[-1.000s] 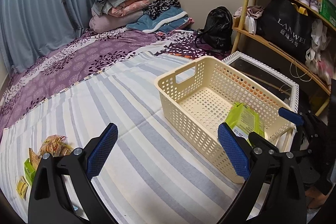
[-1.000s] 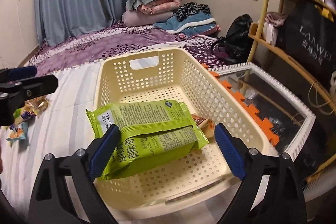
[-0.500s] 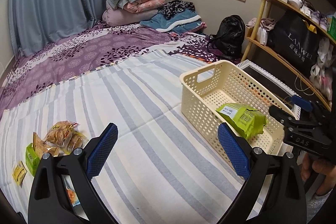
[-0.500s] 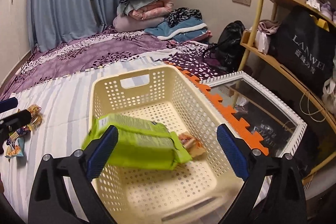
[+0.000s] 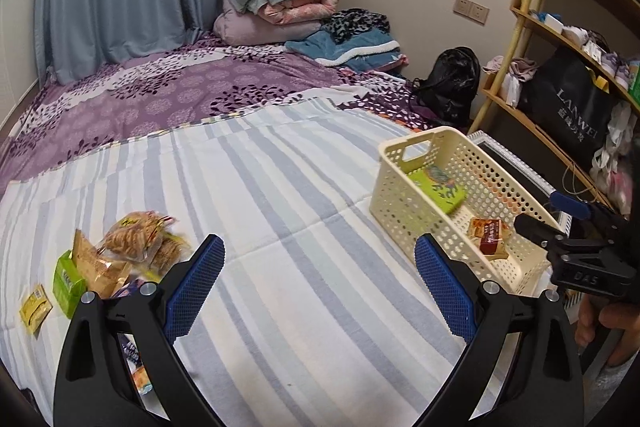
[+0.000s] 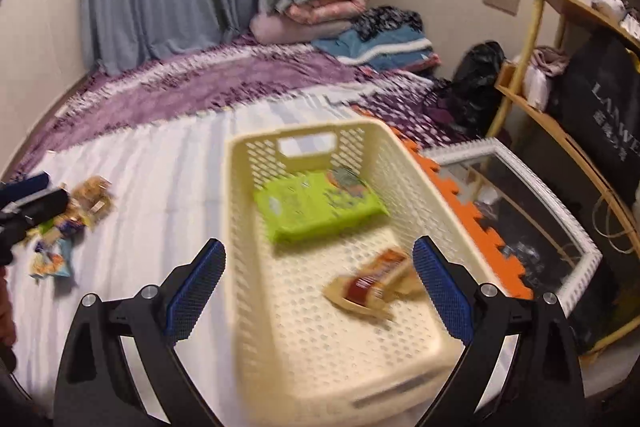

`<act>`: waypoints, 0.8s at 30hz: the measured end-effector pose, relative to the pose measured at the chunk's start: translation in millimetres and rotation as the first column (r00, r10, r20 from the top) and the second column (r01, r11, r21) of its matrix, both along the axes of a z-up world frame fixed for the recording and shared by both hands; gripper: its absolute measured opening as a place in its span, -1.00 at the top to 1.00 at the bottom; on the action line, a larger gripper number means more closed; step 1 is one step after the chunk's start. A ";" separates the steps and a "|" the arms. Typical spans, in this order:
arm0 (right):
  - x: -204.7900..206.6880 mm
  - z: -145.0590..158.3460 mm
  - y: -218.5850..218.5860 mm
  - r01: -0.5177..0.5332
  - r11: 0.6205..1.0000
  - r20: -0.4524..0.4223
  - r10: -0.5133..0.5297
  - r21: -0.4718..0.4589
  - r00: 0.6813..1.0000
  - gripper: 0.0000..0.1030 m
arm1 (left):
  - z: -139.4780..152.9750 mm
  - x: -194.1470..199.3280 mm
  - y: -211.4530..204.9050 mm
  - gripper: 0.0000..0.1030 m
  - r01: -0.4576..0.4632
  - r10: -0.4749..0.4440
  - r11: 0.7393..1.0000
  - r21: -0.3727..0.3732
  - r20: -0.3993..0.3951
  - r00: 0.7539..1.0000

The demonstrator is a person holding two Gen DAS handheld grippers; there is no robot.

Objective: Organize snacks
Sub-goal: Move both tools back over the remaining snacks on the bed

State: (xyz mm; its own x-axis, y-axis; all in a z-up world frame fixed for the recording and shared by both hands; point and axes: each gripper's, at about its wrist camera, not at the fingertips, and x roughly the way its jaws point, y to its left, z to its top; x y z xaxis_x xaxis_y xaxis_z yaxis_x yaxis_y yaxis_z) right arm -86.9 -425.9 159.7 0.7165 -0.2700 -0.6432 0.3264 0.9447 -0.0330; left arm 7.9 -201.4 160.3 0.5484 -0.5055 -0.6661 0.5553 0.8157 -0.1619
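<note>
Both hand-held grippers, left [image 5: 318,279] and right [image 6: 318,281], spread apart, holding nothing. Green pack [image 6: 318,207] and brown pack [image 6: 372,285] inside basket [image 6: 256,259] at bed [image 5: 280,227] edge; loose snacks [image 5: 120,255] well apart, bare stripes between.

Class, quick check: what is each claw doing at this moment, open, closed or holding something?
Left claw: open, holding nothing, above the striped sheet.
Right claw: open, holding nothing, over the basket.

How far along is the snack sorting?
Done: a green packet and a red-brown snack lie in the cream basket. In hand: nothing; left gripper and right gripper are open. Left: the snack pile on the striped sheet.
</note>
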 end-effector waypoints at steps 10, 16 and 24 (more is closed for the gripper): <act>35.3 -8.1 88.6 -0.217 0.975 0.063 0.213 0.050 0.975 -0.83 | -13.6 12.3 67.9 -0.89 -0.131 0.131 0.991 -0.007 -0.034 0.991; 49.6 -31.4 131.7 -0.306 0.946 0.034 0.304 0.110 0.952 -0.83 | -19.9 19.9 119.0 -0.89 -0.234 0.235 0.972 0.017 -0.031 0.972; 65.6 -52.9 167.5 -0.382 0.906 0.010 0.387 0.183 0.922 -0.83 | -32.5 34.5 178.3 -0.89 -0.365 0.367 0.930 0.042 -0.054 0.929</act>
State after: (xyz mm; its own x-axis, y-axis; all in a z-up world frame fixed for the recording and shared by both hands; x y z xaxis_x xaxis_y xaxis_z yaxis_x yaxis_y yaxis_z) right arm -21.3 -258.4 106.8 0.7240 0.1432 -0.6748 -0.0618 0.9877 0.1433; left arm 42.4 -23.0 127.8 0.6502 -0.2555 -0.7155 0.2069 0.9657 -0.1569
